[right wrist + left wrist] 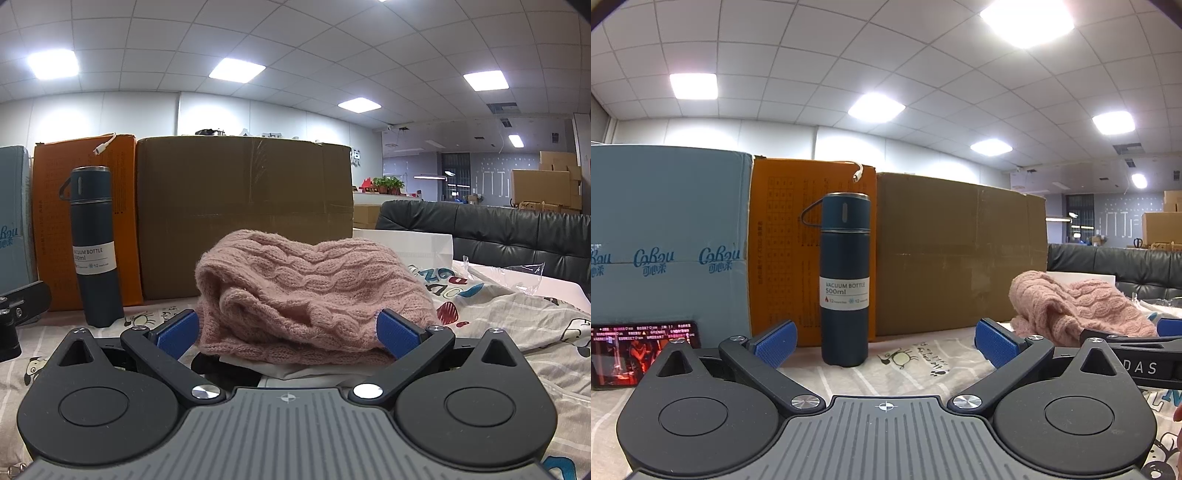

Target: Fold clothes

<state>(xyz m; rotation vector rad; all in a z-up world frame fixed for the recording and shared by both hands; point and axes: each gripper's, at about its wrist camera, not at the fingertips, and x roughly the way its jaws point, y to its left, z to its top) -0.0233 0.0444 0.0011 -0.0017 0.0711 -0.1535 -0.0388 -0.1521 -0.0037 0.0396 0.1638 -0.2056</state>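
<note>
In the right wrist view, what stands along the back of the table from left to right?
Pale blue box → orange box, with the dark blue vacuum bottle standing in front of it → large brown cardboard box → white box.

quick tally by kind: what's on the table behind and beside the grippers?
Boxes: 3 – blue, orange, brown
Vacuum bottle: 1
Pink knit sweater: 1
Phone: 1
Total: 6
</note>
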